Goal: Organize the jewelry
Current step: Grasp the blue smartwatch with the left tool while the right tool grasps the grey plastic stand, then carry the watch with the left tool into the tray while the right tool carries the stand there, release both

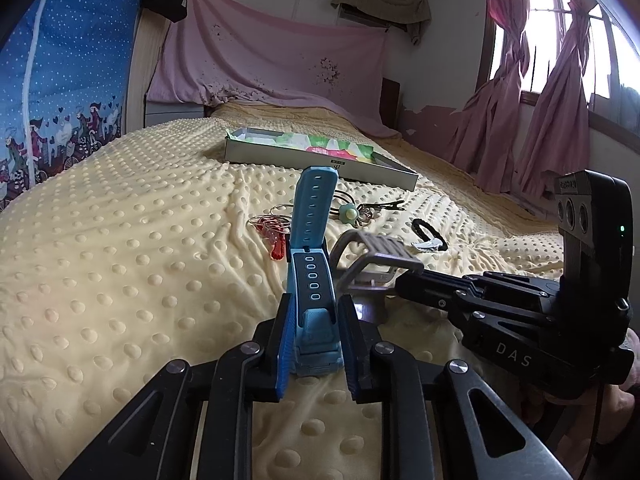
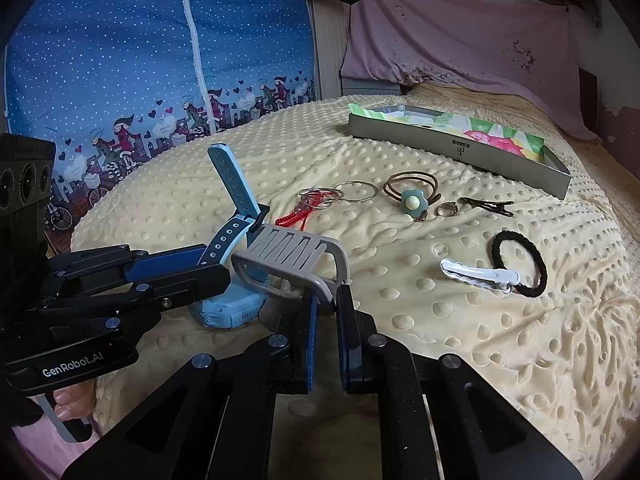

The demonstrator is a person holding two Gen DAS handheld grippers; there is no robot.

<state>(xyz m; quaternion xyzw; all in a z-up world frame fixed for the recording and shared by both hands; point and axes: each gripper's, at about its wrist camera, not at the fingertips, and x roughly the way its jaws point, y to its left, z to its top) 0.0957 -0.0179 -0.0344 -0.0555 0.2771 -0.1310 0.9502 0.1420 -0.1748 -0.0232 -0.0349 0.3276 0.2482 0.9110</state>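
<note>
My left gripper is shut on the body of a blue watch; one strap stands upright above the pads. In the right wrist view the same gripper comes in from the left with the watch resting on the bed. My right gripper is shut on the near corner of a grey slotted hair clip that lies against the watch. From the left wrist camera, the right gripper reaches in from the right, holding the clip.
An open shallow box with colourful paper lies further back on the yellow dotted blanket. Between it and me lie a red cord with rings, a flower hair tie, a dark clip, a black hair tie and a white clip.
</note>
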